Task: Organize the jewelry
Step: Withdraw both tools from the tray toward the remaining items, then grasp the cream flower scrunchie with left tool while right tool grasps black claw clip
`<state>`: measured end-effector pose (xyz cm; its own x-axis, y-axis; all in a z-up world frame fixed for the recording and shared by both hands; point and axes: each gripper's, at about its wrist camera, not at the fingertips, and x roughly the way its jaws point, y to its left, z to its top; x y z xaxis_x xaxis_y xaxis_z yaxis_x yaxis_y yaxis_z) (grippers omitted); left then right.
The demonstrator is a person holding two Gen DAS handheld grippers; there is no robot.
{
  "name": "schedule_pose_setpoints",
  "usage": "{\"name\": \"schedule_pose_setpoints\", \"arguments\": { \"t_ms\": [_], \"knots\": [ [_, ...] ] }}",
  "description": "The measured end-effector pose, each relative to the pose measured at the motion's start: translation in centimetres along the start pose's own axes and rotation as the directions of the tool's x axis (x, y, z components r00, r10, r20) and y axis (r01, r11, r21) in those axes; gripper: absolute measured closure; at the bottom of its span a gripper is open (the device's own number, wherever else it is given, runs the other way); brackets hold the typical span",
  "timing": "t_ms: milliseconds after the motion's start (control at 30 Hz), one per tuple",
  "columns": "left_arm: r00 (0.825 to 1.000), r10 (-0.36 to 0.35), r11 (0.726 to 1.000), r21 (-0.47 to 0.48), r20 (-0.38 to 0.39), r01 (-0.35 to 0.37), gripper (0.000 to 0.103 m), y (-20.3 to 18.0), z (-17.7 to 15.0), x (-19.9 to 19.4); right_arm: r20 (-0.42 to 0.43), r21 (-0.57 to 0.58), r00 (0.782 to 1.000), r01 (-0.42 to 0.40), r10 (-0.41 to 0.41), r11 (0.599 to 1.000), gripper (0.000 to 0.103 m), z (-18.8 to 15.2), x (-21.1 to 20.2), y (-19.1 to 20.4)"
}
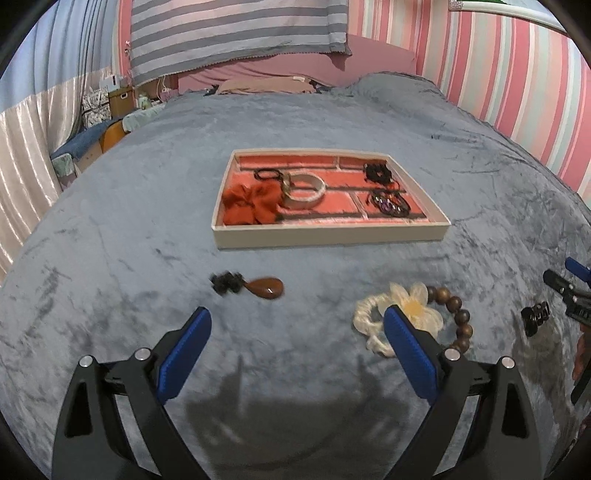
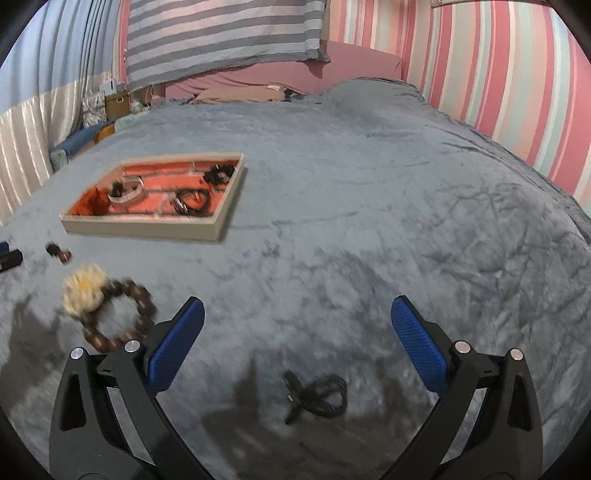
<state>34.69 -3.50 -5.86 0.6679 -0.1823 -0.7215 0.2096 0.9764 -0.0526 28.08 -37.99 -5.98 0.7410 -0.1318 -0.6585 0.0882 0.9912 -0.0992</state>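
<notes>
A beige tray (image 1: 332,233) with an orange lining lies on the grey bed cover; it also shows in the right wrist view (image 2: 140,229). It holds a white bangle (image 1: 304,188), an orange scrunchie (image 1: 251,205) and dark hair ties. Loose on the cover lie a brown drop-shaped clip (image 1: 266,288), a cream flower hair tie (image 1: 413,308), a wooden bead bracelet (image 1: 460,317) and a small black claw clip (image 1: 535,317). My left gripper (image 1: 297,325) is open and empty above the cover. My right gripper (image 2: 297,314) is open and empty, with the black claw clip (image 2: 317,398) lying between its arms.
The grey cover (image 2: 369,184) stretches far to the right. A striped blanket (image 1: 236,33) hangs at the bed's head. A striped wall (image 1: 517,92) is on the right. Boxes (image 1: 118,99) and curtains (image 1: 29,147) stand on the left.
</notes>
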Motion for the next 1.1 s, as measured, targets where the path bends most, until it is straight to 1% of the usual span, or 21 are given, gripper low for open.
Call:
{"name": "schedule_pose_setpoints", "arguments": {
  "t_ms": [133, 233, 300, 433, 533, 667, 767, 900, 967, 1033, 1067, 1100],
  "knots": [
    [1.0, 0.002, 1.0, 0.002, -0.018, -0.002, 0.011, -1.4, -1.1, 1.3, -0.026, -0.022, 0.999, 0.023, -0.024, 0.999, 0.004, -2.2, 0.9, -0.2],
    [0.999, -0.01, 1.0, -0.01, -0.038, 0.01, 0.011, -2.2, -1.8, 2.3, -0.045, -0.021, 0.998, 0.041, -0.042, 0.999, 0.004, -3.7, 1.6, -0.6],
    [0.999, 0.001, 1.0, -0.001, -0.044, -0.001, 0.011, -2.8, -2.1, 2.9, -0.058, -0.011, 0.997, 0.047, -0.047, 0.999, 0.004, -4.6, 1.9, -0.9],
    [0.999, 0.02, 1.0, 0.012, -0.05, -0.019, 0.011, -3.6, -2.5, 4.2, -0.078, 0.028, 0.996, 0.041, -0.039, 0.999, 0.004, -5.4, 2.5, -1.7],
    [0.998, 0.011, 1.0, 0.003, -0.064, -0.011, 0.011, -3.6, -2.5, 5.3, -0.095, 0.045, 0.995, 0.044, -0.04, 0.998, 0.005, -5.5, 2.9, -2.0],
    [0.997, 0.018, 1.0, 0.013, -0.07, -0.018, 0.011, -3.6, -2.3, 6.5, -0.116, 0.035, 0.992, 0.052, -0.048, 0.998, 0.005, -6.1, 3.6, -1.8],
    [0.997, 0.018, 1.0, 0.012, -0.081, -0.017, 0.011, -3.5, -2.1, 7.4, -0.115, 0.02, 0.992, 0.055, -0.053, 0.998, 0.007, -6.2, 3.7, -1.5],
    [0.995, 0.01, 1.0, 0.01, -0.095, -0.009, 0.013, -3.3, -1.9, 8.6, -0.121, 0.022, 0.992, 0.038, -0.035, 0.999, 0.016, -6.2, 3.8, -1.4],
    [0.996, 0.012, 1.0, 0.015, -0.09, -0.01, 0.019, -3.4, -1.8, 8.8, -0.127, 0.036, 0.992, 0.025, -0.02, 0.999, 0.024, -6.2, 4.0, -1.6],
    [0.996, 0.014, 1.0, 0.028, -0.083, -0.012, 0.027, -3.6, -1.8, 8.9, -0.131, 0.049, 0.991, 0.012, -0.005, 0.999, 0.035, -6.3, 4.2, -1.9],
    [0.997, 0.015, 0.999, 0.035, -0.079, -0.012, 0.029, -3.7, -1.8, 8.9, -0.134, 0.057, 0.991, 0.005, 0.003, 0.998, 0.037, -6.3, 4.3, -2.0],
    [0.997, 0.015, 0.999, 0.04, -0.075, -0.012, 0.032, -3.7, -1.8, 8.9, -0.134, 0.061, 0.991, -0.001, 0.009, 0.998, 0.042, -6.4, 4.2, -2.1]
  ]
}}
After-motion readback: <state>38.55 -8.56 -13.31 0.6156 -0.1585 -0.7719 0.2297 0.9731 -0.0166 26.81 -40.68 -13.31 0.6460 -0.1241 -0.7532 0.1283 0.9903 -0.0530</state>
